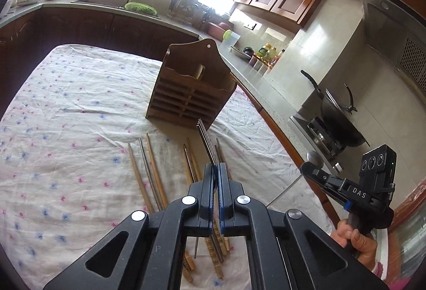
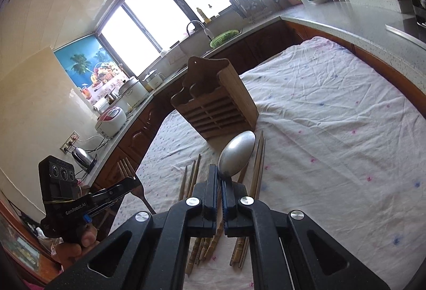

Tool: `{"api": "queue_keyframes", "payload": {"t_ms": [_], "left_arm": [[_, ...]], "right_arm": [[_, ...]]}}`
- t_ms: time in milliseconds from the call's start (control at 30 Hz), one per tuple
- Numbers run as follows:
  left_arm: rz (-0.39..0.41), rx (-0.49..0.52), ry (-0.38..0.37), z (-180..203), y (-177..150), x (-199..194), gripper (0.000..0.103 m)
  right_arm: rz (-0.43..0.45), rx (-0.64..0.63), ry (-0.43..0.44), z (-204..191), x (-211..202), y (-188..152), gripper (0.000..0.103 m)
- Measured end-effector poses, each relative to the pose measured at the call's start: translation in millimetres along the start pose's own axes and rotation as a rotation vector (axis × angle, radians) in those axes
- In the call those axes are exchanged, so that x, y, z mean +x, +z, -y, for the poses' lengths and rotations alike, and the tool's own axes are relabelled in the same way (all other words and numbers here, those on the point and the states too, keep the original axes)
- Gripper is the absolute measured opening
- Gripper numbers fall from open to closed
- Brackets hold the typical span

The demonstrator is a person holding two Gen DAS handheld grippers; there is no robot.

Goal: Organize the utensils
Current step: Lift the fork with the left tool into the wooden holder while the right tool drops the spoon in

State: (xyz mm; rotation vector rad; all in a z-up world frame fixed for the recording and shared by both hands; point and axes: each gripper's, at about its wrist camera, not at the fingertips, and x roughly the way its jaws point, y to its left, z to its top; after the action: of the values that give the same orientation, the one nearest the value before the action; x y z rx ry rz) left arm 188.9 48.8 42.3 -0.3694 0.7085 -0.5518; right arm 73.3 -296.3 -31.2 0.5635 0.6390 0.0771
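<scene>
Two utensils lifted so far, none stowed yet. Beyond both sets of fingers, cloth (image 1: pixel 66 109) spread wide over the table. Ahead of the fingertips, upright on the cloth, wooden rack (image 1: pixel 186 93), slots apparently bare, apart from a pale piece poking up behind its front board. Below and either side of the fingers, loose chopsticks (image 1: pixel 149 172) lying flat on the cloth in rough groups, near the rack's foot but not touching it.

Left gripper (image 1: pixel 216 170): fingers pinched fully together on a fork (image 1: pixel 205 141), tines edge-on and poking forward toward the rack, clear of the cloth. Right gripper (image 2: pixel 220 178): fingers likewise clamped tight, on the neck of a spoon (image 2: pixel 237 154), bowl just past the fingertips, back side up, raised off the cloth and aimed at the rack's near corner.

Judged early in the job: fork and spoon picked up, still to be carried over the rack's top and dropped into compartments; every chopstick still waiting below the fingers for gathering and slotting afterwards.
</scene>
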Motion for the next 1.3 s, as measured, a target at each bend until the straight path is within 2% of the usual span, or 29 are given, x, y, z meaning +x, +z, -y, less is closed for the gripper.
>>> {"api": "queue_keyframes", "payload": {"t_ms": [233,633,800,1033,1133,1300], "left_arm": [[0.049,0.002,-0.006,1.3,9.3,-17.3,0.001],[0.137,0.004,0.006,-6.2,59.7,4.2,0.0],[0.194,0.023,-0.004,-5.9,100.1,26.4,0.0],[0.317,0.032,-0.011,-15.9,153.0,70.7,0.0],[0.348,0.033,-0.004,-29.4,158.5,98.7,0.001],[0.322,-0.012,0.023,-58.7,148.6,158.3,0.0]], "right_arm": [[0.036,-0.045,-0.014,-9.8,0.7,15.4,0.003],[0.135,-0.172,-0.083,-29.3,17.0,66.8,0.003],[0.178,-0.218,-0.113,-41.3,32.4,102.4,0.003],[0.254,-0.333,-0.165,-69.1,65.3,154.4,0.003],[0.247,-0.364,-0.189,-71.8,90.0,164.2,0.003],[0.189,-0.391,-0.236,-62.2,134.2,153.9,0.002]]}}
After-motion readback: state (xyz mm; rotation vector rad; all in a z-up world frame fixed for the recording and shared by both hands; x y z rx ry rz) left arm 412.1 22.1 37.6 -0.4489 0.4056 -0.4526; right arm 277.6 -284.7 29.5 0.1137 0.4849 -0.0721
